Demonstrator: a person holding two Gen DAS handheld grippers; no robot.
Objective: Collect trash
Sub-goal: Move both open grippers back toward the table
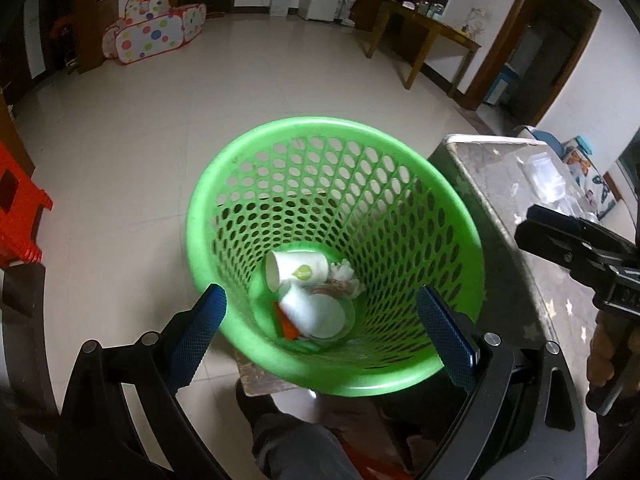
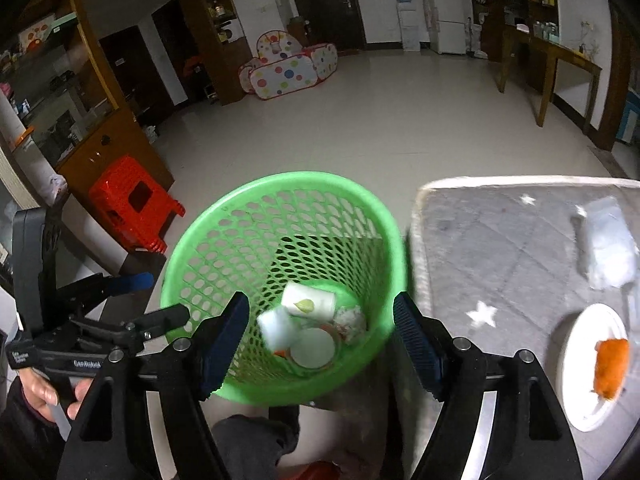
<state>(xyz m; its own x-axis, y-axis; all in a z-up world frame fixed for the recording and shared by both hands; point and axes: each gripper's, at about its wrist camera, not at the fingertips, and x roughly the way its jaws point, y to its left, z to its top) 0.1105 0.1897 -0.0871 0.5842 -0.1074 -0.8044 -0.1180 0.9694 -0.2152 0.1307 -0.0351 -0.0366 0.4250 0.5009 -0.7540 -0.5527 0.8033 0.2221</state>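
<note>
**A:** While your right gripper hangs over the green basket, its jaws stand partly apart with nothing between the blue pads; a small white cup shows blurred just below them, inside the basket. Your left gripper is spread wide over the same basket and holds nothing either.

**B:** So what is left for you to collect?

**A:** On the counter to your right lie a white plate with an orange scrap on it, and farther back a crumpled clear plastic piece. Already down in the basket are a paper cup with a leaf mark, a wad of tissue and a round white lid or dish.

**B:** How will those handle?

**A:** I judge them all very light. The plastic looks thin and soft, so it should collapse under your pads; pinch it across a bunched fold, not at a loose edge. The plate looks like a thin disposable one: take it by the near rim and keep it level, or the scrap may slide off. The scrap itself looks soft, perhaps moist; whether it is peel or food I cannot tell, so squeeze gently through its middle.
</note>
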